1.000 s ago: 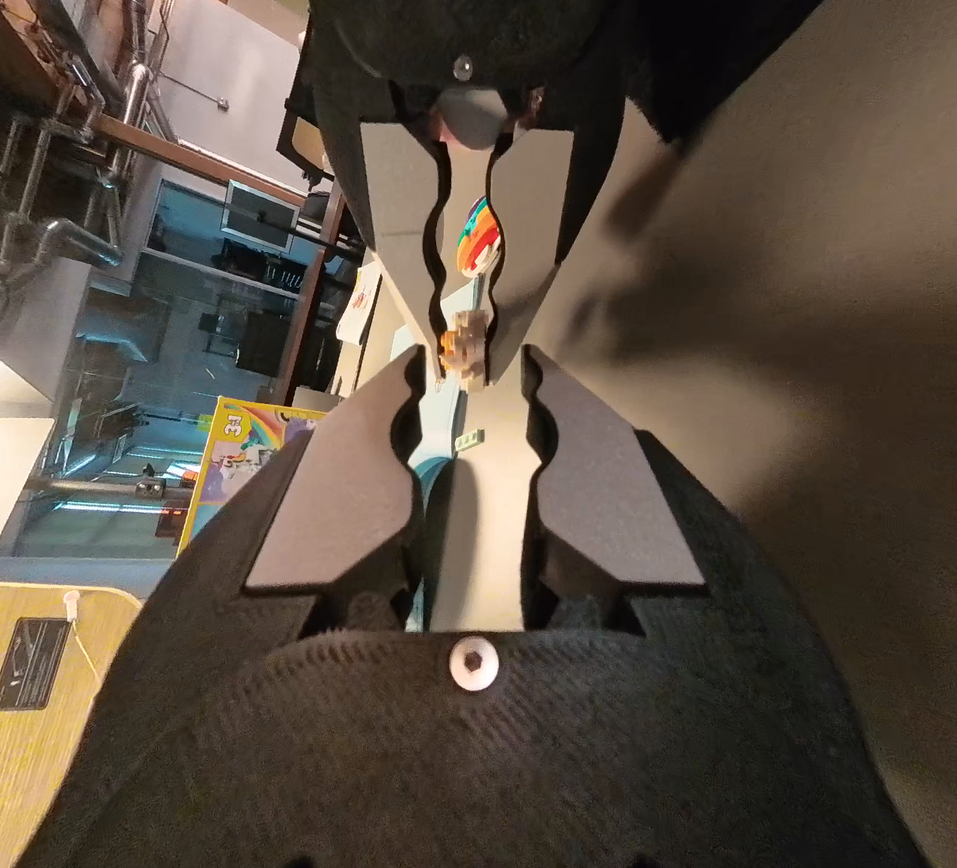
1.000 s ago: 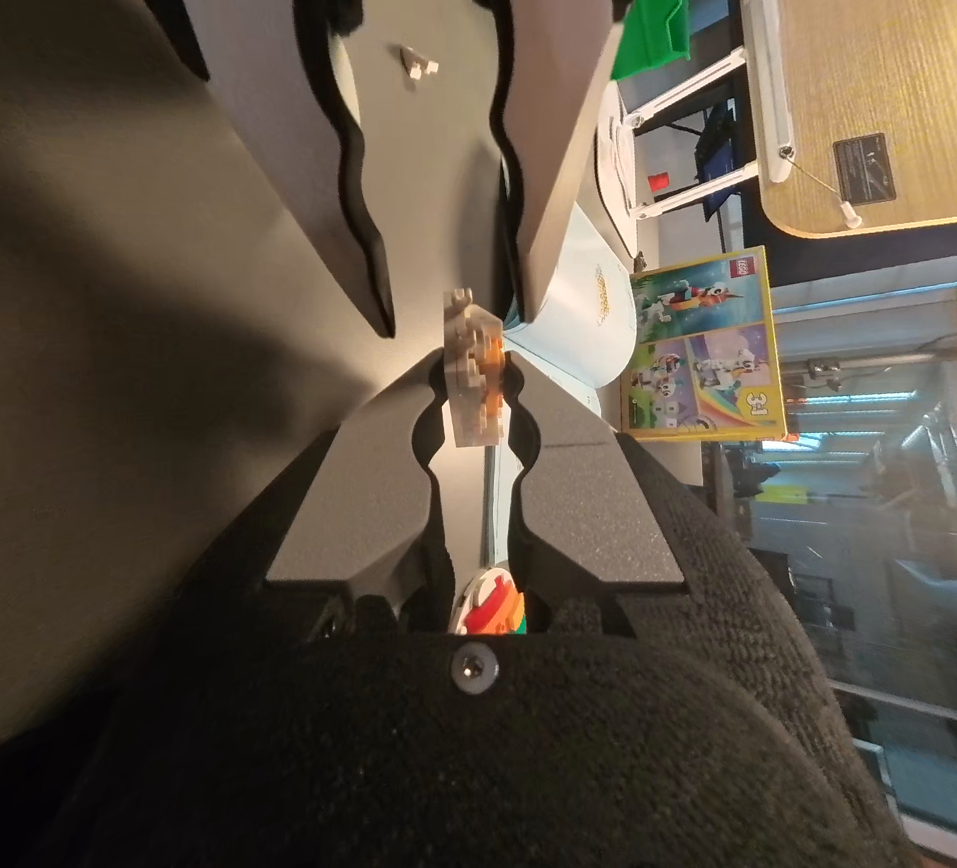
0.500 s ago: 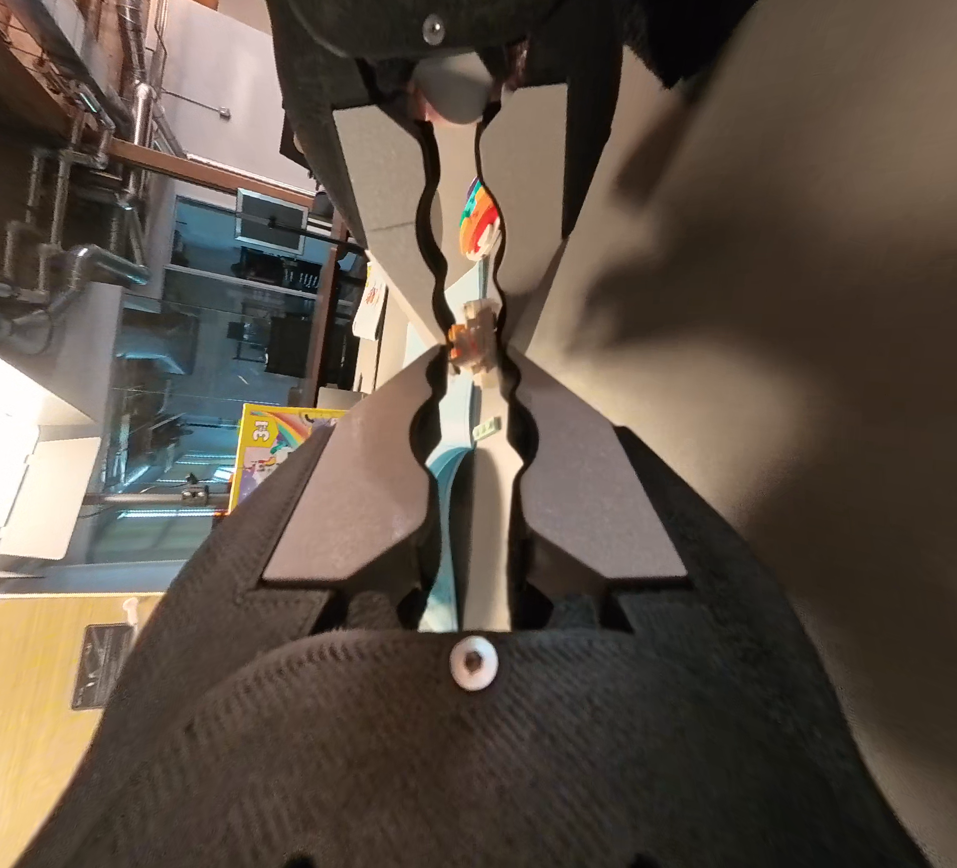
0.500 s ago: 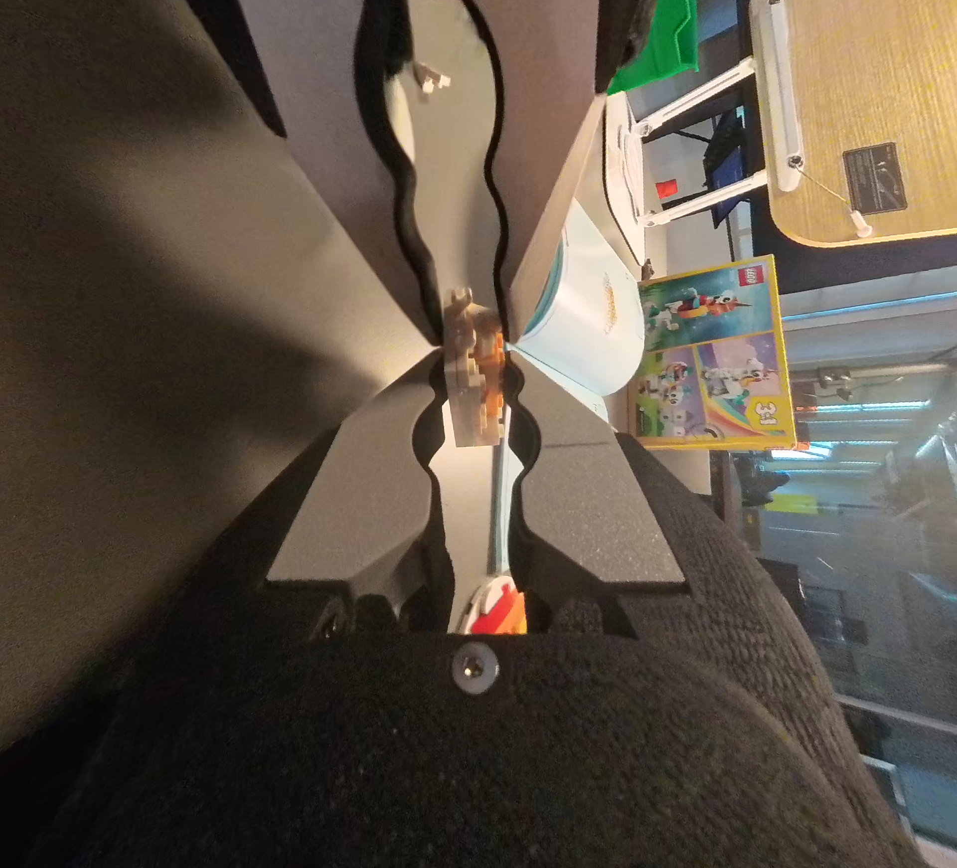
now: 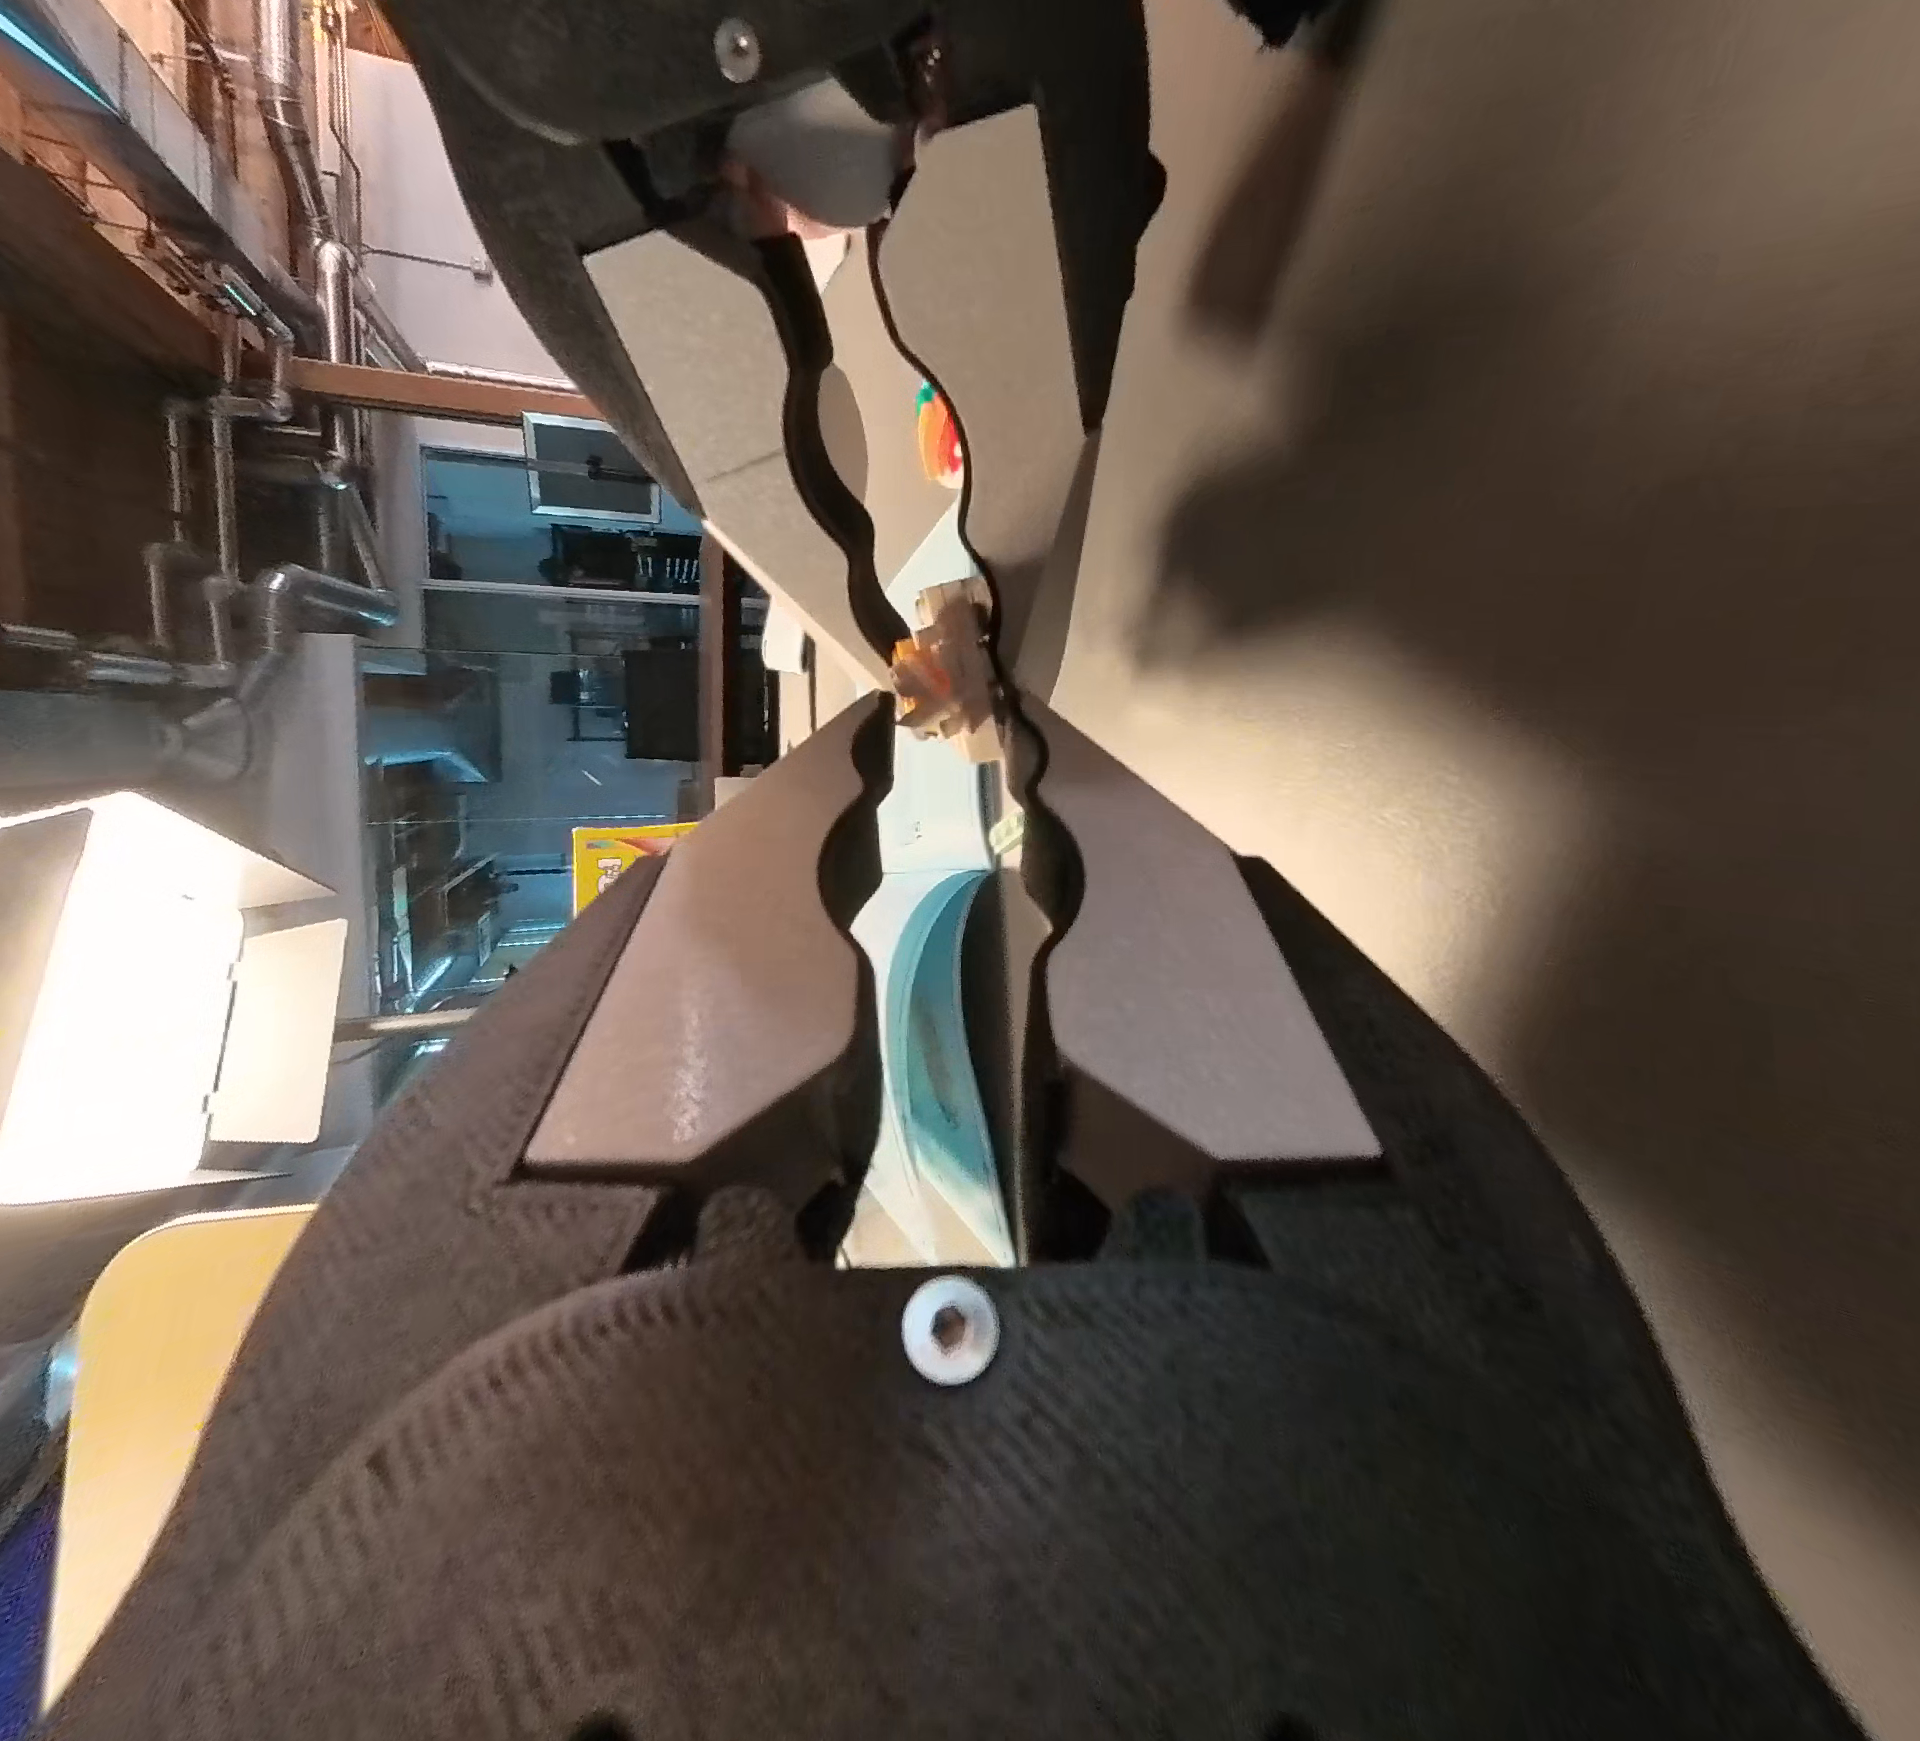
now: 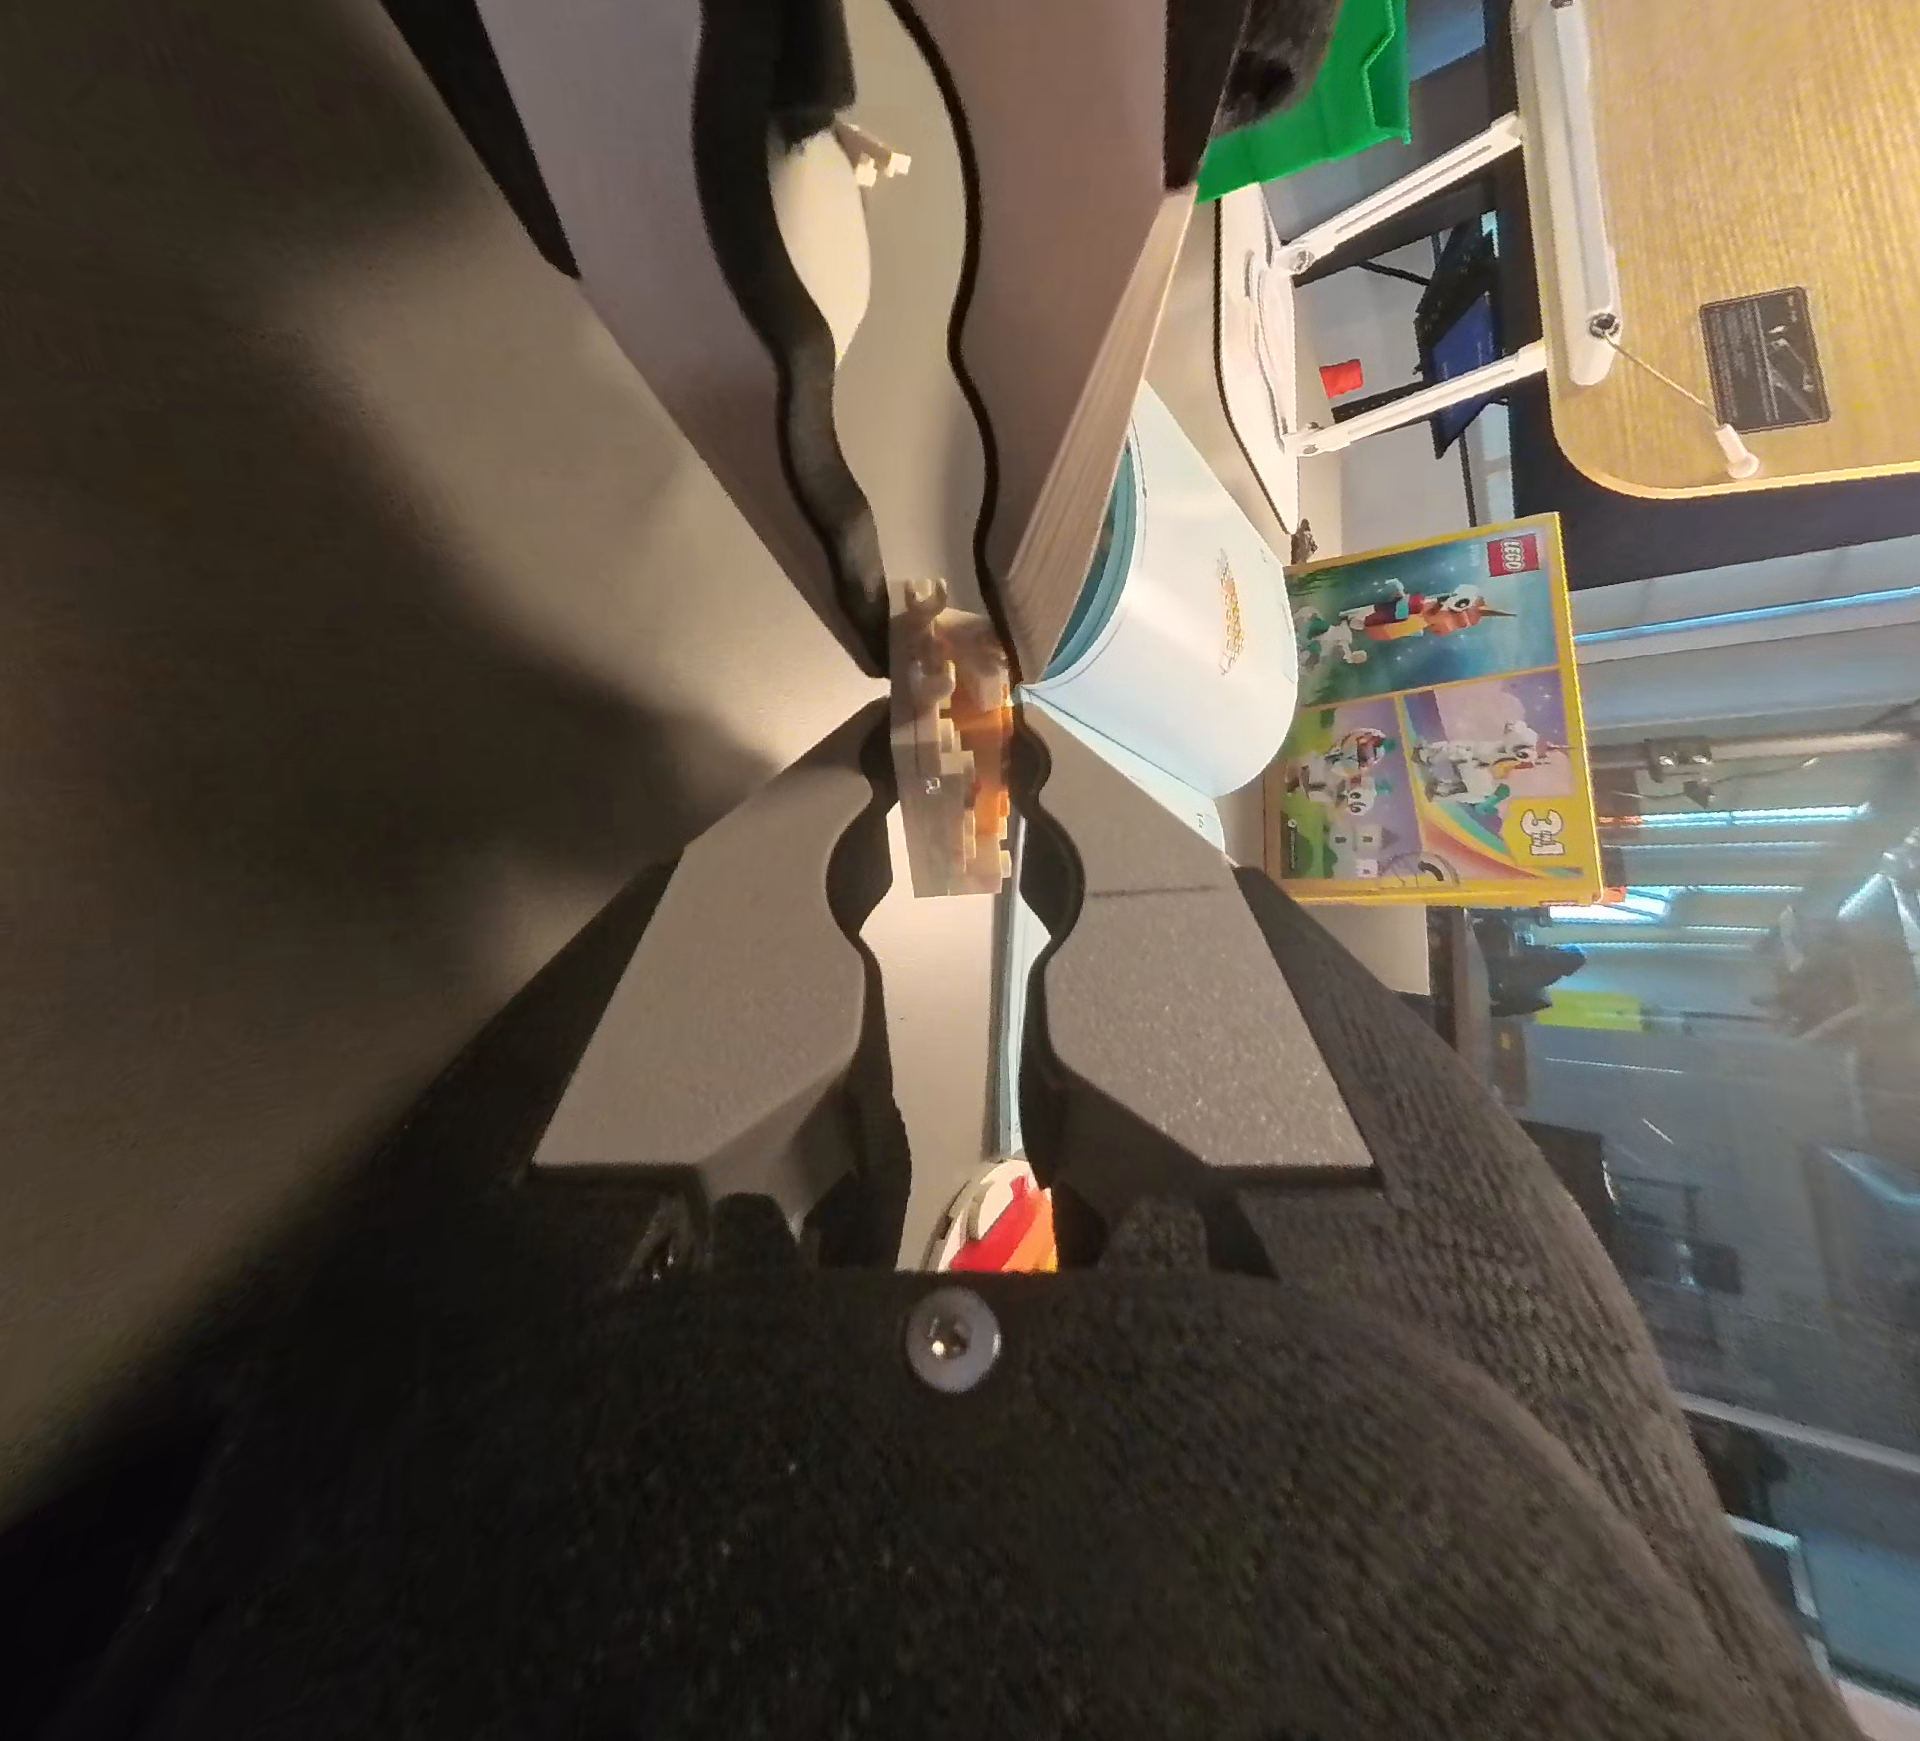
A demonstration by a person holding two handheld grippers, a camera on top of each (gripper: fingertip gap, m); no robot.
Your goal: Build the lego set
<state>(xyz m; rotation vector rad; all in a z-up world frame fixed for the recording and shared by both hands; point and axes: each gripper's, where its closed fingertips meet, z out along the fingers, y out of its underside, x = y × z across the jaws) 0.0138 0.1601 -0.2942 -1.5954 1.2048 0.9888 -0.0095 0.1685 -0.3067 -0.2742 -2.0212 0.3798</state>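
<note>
Now we press bricks together | both grippers, right [image 6: 951, 735] and left [image 5: 961, 704], pinch the small tan-orange assembly [image 6: 956, 756] | next: squeeze squarely, avoid twisting

Both wrist cameras face each other closely, sharing the lego piece [image 5: 943, 675].

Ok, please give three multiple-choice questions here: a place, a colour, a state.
1. Where is the brick model? A) lying loose, untouched B) between the left tongs and the right tongs C) out of view
2. Its colour beside the pale bricks? A) purple B) black C) orange
3. The right tongs are: A) shut on the brick model B) wide open C) empty
Answers: 1 B, both pairs of tips meet on it; 2 C, orange bricks show; 3 A, they pinch both sides.
</note>
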